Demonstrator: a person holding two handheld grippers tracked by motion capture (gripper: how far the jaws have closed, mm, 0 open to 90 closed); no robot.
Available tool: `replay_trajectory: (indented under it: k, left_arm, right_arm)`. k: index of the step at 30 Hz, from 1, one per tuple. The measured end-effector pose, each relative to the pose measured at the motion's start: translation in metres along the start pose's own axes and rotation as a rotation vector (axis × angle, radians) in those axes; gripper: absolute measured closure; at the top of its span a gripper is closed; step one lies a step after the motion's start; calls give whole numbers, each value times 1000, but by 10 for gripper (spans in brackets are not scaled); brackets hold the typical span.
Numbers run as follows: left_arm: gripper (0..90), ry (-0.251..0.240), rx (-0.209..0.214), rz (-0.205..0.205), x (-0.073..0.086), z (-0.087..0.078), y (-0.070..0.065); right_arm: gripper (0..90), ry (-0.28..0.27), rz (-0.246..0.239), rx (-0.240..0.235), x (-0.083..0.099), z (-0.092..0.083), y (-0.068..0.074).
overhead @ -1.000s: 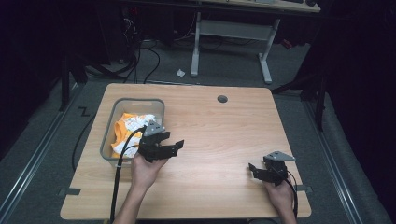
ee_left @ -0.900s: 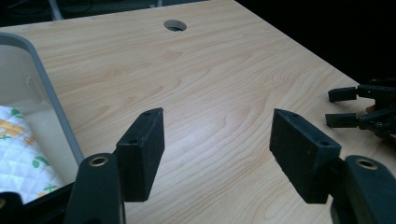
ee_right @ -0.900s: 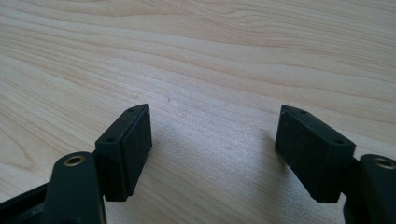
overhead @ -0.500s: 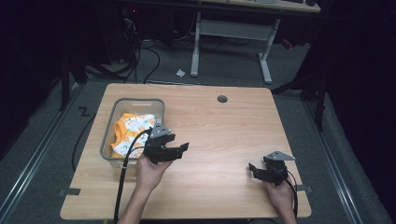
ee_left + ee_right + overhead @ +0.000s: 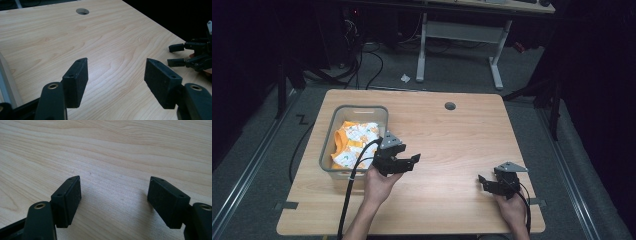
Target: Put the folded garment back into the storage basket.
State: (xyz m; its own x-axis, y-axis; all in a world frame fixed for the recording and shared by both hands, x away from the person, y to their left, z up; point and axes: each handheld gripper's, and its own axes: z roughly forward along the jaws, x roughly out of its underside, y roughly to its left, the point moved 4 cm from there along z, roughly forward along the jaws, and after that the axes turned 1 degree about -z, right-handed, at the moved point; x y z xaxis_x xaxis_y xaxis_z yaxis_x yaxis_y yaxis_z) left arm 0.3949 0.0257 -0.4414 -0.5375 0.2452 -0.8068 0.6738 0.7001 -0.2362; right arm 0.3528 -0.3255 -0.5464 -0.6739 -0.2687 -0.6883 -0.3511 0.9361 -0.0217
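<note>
Darkness surrounds the room, with grey floor [image 5: 257, 165], a white-legged desk frame [image 5: 462, 35] and loose cables [image 5: 372, 60] beyond the far edge. Pale wood-grain worktop [image 5: 452, 135] carries a round grommet hole [image 5: 450, 106] far ahead of both sets of fingers. Just left of the left gripper [image 5: 411, 162] sits a clear bin [image 5: 328, 150] holding orange-and-white cloth [image 5: 354, 142]. Both the left and the right gripper [image 5: 483, 182] have fingers spread open over bare wood, gripping nothing.
</note>
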Motion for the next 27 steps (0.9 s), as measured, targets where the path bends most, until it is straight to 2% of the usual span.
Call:
replay_trajectory:
  k: [14,27]
  left_arm:
    - [362,6,4,18,4,9,-8]
    - [363,16,12,12,11,18,-13]
  right_arm:
    - [273,0,0,0,0,0,0]
    - [273,-1,1,0,0,0,0]
